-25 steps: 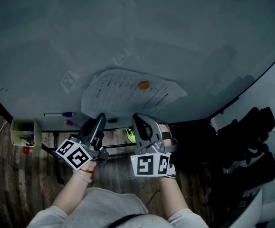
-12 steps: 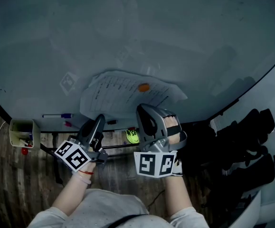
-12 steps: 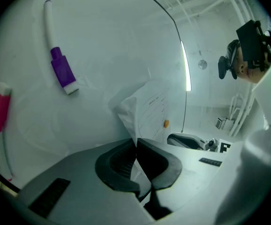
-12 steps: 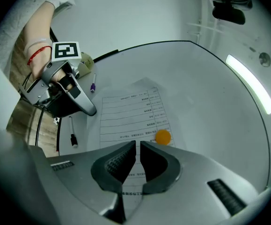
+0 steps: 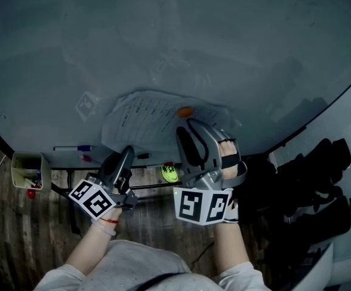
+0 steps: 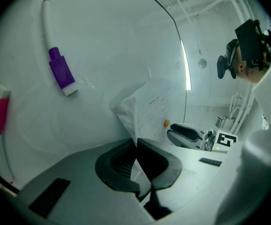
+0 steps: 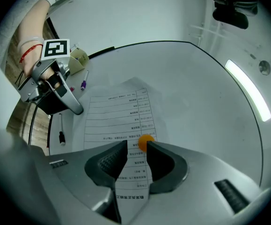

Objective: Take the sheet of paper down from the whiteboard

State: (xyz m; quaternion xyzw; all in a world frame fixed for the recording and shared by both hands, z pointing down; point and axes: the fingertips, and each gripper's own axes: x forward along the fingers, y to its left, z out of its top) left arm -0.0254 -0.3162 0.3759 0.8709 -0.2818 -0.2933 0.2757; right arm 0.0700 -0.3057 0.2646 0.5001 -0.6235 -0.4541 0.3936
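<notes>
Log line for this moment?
left gripper: shut on paper corner | right gripper: jaws just opening, empty, at magnet | paper: pinned on board

One paper sheet (image 5: pixel 137 121), one orange magnet (image 5: pixel 185 111)

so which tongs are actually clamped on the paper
The left tongs: shut on an edge of the sheet of paper. The right tongs have just been opening and stand apart before the orange magnet, gripping nothing.
</notes>
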